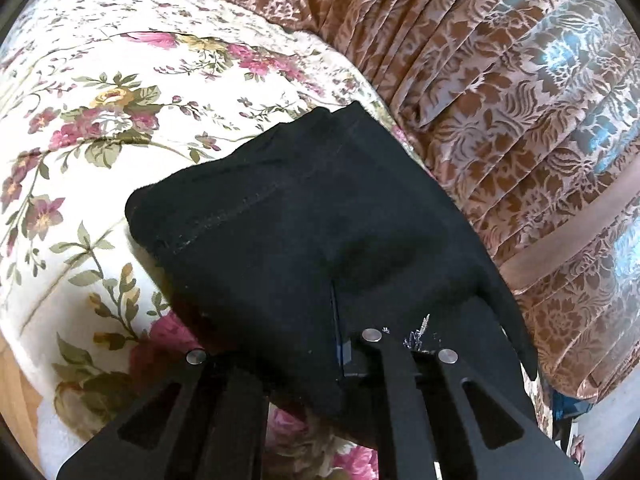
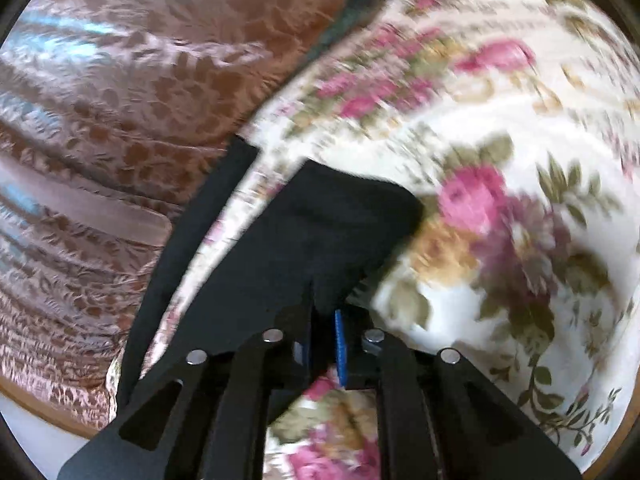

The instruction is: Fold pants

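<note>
With both the left gripper and right gripper clamped on the black pants, held folded just above the floral bedspread: risk of uneven pull or early release skewing the fold, layers sliding apart.

Left wrist view taken from just behind the left gripper, aimed downward, very near to the black pants, right wrist view blurred, set equally close, floral bedspread and brown patterned curtain shared by both.
</note>
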A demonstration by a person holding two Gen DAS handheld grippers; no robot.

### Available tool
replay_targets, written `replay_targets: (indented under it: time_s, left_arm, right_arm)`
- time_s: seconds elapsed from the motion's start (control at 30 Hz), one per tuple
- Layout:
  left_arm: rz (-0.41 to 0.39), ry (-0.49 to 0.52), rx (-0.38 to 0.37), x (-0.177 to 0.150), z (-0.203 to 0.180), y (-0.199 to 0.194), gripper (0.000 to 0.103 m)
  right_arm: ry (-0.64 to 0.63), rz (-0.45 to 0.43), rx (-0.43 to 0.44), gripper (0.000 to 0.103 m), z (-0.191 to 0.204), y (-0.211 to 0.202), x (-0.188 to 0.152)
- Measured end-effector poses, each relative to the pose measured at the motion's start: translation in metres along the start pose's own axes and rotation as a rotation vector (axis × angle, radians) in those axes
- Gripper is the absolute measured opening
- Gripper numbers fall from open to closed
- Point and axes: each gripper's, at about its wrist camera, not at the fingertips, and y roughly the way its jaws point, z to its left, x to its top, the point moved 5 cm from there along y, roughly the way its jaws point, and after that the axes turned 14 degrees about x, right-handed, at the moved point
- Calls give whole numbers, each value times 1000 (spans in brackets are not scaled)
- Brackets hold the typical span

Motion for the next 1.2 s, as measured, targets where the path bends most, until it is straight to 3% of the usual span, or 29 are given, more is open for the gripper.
replay_targets:
  time_s: [0.07, 0.13, 0.2, 0.3, 0.33, 0.43, 0.5, 0.6, 0.7, 0.9, 1.0, 1.2]
  left_arm:
    - [-23, 25, 20, 4, 0, -5, 16]
    - [-49, 30, 52, 11, 3, -9, 22]
    - [-87, 2, 82, 22, 15, -18, 31]
    - [-119, -57, 151, 35, 37, -28, 35]
    - [-133, -70, 163, 39, 44, -32, 35]
    - [-157, -49, 214, 43, 45, -40, 45]
    - [-196, -26, 233, 45, 39, -48, 65]
    - [-298, -43, 262, 51, 33, -66, 80]
    - [-304, -73, 253, 56, 31, -71, 80]
    - [-156, -34, 122, 55, 0, -53, 86]
    - [-90, 64, 94, 53, -25, -40, 86]
    - [-32, 255, 98, 62, -73, -13, 86]
  right_arm:
    - [4, -20, 10, 17, -2, -3, 1]
    - [-28, -46, -37, 24, -1, -8, 7]
    - [-36, -79, -77, 39, -1, -16, 14]
    - [-28, -215, -187, 54, 3, -42, 26]
    - [-44, -272, -201, 54, 12, -53, 31]
    - [-151, -289, -151, 61, 49, -55, 35]
    - [-225, -232, -110, 67, 75, -42, 30]
    - [-315, -92, -8, 81, 117, -5, 7]
    - [-394, 50, 56, 82, 151, 41, -27]
    - [-519, 223, 108, 95, 197, 119, -86]
    - [-625, 276, 70, 96, 212, 154, -109]
    - [-735, 316, -10, 100, 211, 183, -129]
